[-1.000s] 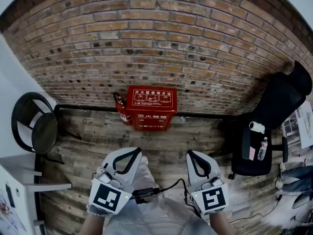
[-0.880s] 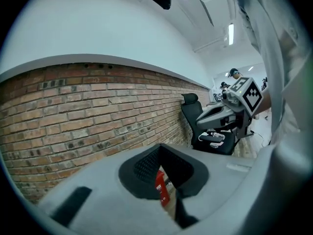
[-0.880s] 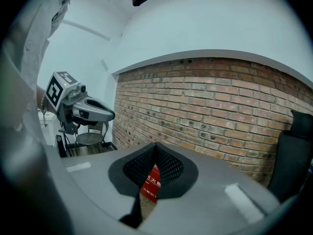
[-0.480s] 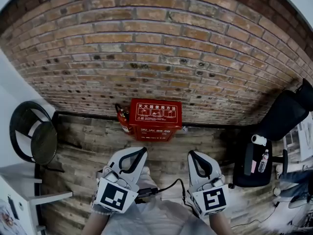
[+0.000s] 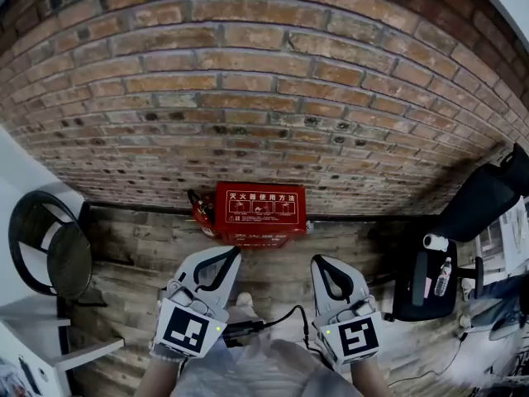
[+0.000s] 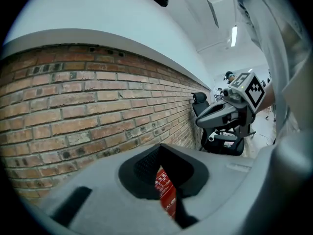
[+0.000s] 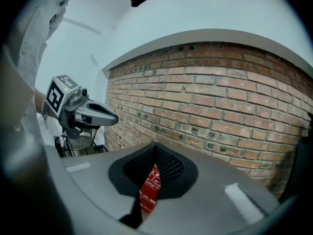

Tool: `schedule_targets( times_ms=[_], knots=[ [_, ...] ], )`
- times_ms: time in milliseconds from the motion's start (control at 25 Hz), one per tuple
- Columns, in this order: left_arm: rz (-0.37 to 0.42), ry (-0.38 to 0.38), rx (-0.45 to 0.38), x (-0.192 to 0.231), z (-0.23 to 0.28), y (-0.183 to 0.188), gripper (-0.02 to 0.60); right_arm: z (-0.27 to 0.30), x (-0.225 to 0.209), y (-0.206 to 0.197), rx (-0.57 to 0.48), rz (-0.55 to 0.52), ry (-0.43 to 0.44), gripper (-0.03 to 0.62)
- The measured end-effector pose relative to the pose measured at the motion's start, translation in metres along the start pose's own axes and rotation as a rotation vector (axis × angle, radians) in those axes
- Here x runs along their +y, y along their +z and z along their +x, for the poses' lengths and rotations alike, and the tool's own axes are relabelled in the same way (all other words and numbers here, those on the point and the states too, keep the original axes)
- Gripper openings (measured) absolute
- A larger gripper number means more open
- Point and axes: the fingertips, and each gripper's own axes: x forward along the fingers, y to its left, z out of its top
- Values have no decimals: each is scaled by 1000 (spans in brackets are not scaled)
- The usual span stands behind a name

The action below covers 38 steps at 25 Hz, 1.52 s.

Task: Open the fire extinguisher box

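From where I stand, this is the approach step: the person faces the brick wall (image 5: 264, 98) and nothing has touched the box yet.

The left gripper (image 5: 234, 253) is held low and forward. Its jaws are closed together with nothing between them; only a strip of red shows through the gap behind the tips in the left gripper view. The fire extinguisher box (image 5: 259, 213) stands on the wooden floor (image 5: 140, 246) at its far edge, against the foot of the wall and ahead of both grippers, well apart from them. Its lid looks shut. The right gripper (image 5: 318, 260) is level with the left one, its jaws likewise closed and empty.

As I judge it, the next move calls for closing the remaining distance and lowering toward the floor. At least one pair of jaws must then spread so it can catch the lid's front edge.

Compared with a second ago, the wall fills more of the head view, and the black stool (image 5: 50, 251) on the left has slid toward the picture's edge. The box sits a little lower and slightly larger. Both grippers keep the same pose, closed throughout.
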Motion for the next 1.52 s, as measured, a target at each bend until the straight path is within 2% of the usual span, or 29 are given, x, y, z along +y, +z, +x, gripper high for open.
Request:
schedule_targets(
  times_ms=[240,760,1400,1520],
  knots=[
    [-17,-18,2,20,14,-10,-2,31,1,1,19,-44,-3,9],
    [-12,-56,22,28,29,-17,-2,50,-5,1,29,-17,-16,9],
    [-46,16,53,43,43,-23,-2,71,-22,-11,60,-41,72,9],
    [-105,41,40,47,44,-24,-2,74,-25,-15,61,-38,86,9]
  ],
)
